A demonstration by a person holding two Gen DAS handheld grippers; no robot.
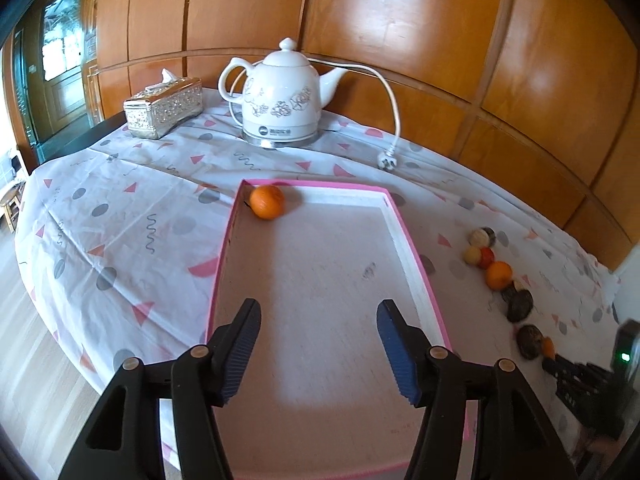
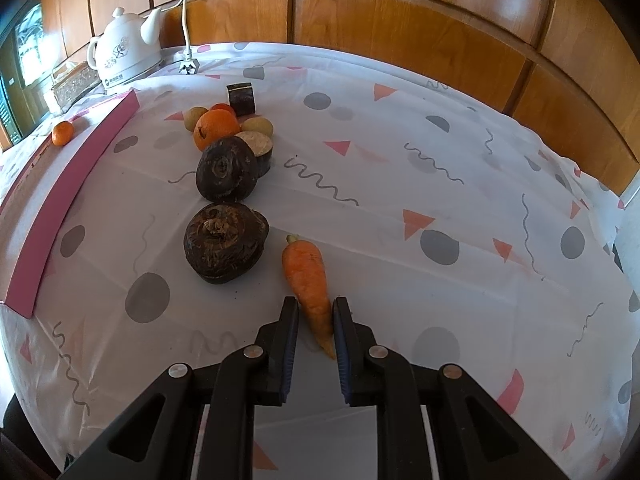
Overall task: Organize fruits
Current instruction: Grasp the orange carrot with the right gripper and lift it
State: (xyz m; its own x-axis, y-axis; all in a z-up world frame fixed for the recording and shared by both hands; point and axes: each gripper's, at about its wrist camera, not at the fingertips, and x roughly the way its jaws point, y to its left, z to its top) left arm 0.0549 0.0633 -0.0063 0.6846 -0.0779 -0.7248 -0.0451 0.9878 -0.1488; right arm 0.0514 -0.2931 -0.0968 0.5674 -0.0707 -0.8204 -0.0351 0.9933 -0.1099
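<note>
A pink-rimmed tray lies on the table with one small orange in its far left corner. My left gripper is open and empty above the tray's near half. In the right wrist view my right gripper has its jaws narrowed around the thin end of a carrot lying on the cloth; the right pad touches it, and a small gap shows on the left. Beyond lie two dark round roots, an orange and several small pale fruits. The tray's pink wall is at the left.
A white electric kettle with cord and plug stands at the table's back, next to a silver tissue box. A dark cube sits behind the fruit row. Wooden wall panels back the table. The table's edge drops off at left.
</note>
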